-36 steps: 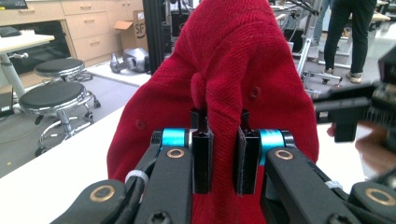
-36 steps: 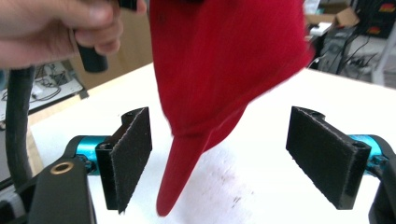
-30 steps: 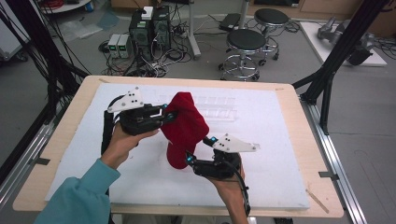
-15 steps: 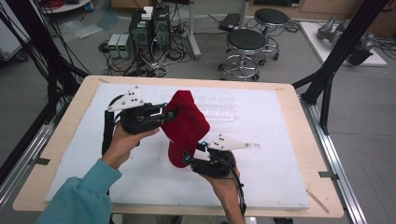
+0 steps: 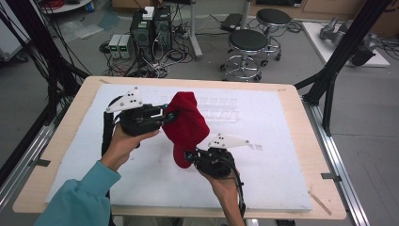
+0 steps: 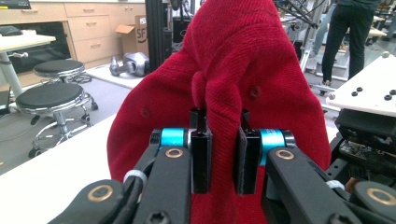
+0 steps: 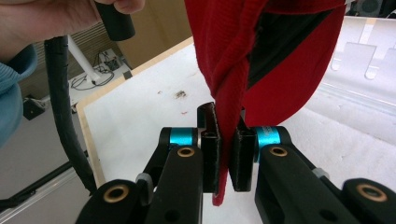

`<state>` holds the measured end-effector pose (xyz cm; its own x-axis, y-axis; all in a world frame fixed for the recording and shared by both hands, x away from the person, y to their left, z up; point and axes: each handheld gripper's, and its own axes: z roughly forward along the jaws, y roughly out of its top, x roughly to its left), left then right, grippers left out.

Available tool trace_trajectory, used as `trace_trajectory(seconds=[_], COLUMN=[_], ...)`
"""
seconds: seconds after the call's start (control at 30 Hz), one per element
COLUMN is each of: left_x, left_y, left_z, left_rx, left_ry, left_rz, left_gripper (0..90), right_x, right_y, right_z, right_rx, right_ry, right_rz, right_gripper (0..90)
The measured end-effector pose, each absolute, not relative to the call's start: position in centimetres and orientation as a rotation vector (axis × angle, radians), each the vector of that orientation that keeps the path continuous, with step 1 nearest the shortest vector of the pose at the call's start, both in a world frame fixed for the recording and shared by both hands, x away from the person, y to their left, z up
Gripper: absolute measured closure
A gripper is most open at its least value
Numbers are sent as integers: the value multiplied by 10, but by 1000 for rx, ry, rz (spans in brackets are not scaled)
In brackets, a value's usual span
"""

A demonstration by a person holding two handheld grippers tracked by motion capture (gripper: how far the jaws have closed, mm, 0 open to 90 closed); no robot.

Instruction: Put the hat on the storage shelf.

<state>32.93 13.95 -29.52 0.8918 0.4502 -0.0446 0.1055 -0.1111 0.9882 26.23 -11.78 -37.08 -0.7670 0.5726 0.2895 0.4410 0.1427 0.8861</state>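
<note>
Two grippers, left [image 6: 219,158] and right [image 7: 223,154], pinch a rumpled, seemingly knitted red hat [image 5: 187,125] aloft.

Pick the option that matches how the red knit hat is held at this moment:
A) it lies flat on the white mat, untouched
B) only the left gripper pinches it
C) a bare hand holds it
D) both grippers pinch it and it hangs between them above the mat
D: the left gripper is shut on a fold of the red hat, and the right gripper clamps its lower edge, above the white mat.
</note>
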Motion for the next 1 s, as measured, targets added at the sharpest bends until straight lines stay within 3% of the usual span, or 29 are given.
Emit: trace_trajectory(seconds=[0.07, 0.13, 0.2, 0.23, 0.6, 1.0], left_x=[329, 330, 332, 332, 331, 318], left_y=[140, 139, 139, 139, 163, 200], left_z=[-295, -295, -296, -296, -296, -323], left_rx=[1669, 1654, 1665, 1665, 1656, 1721], left_ry=[431, 466, 514, 514, 526, 576], left_rz=[307, 275, 292, 292, 333, 441], left_gripper=[699, 436, 111, 59, 59, 59], right_x=[262, 261, 262, 262, 265, 303], right_y=[-118, -118, -119, -119, -130, -150], right_z=[-370, -370, -371, -371, -365, -339], right_rx=[1026, 1031, 1032, 1032, 1046, 1027], right_ry=[2279, 2274, 2271, 2271, 2215, 2089], right_rz=[1700, 1695, 1683, 1683, 1701, 1748], right_gripper=[853, 853, 853, 853, 853, 853])
